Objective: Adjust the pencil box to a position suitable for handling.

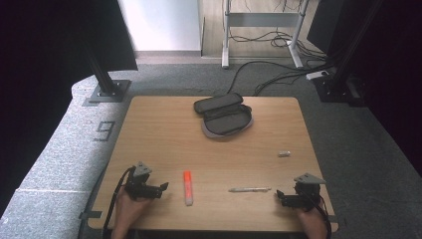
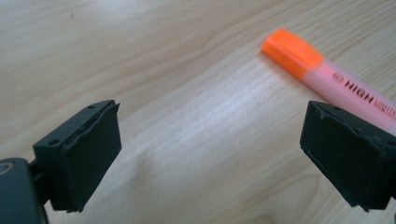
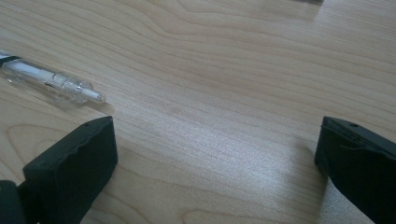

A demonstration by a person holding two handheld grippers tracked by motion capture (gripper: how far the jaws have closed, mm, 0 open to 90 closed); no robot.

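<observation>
Two hands come in over the near edge of the wooden table, each with a gripper. Left gripper sits at the near left, its jaws spread wide with bare wood between them. Right gripper sits at the near right, jaws also wide apart and gripping nothing.

Over at the far side, middle of the table, a dark pencil case lies unzipped and folded open, one half behind the other. What is inside it is too dark to tell.

Now the highlighter: it lies flat on the table just to the right of the left gripper, close but apart from it. In the left gripper view the highlighter passes behind the right-hand jaw, with no contact visible, and its orange cap faces away from the camera. Its long axis runs near to far, the orange end at the far end and the pale body towards the near edge.

Further right, a clear pen lies flat with its long axis left to right, just left of the right gripper. In the right gripper view, the pen has its tip pointing towards the gap between the jaws, short of them.

A small pale object rests alone beyond the pen, towards the right edge.
</observation>
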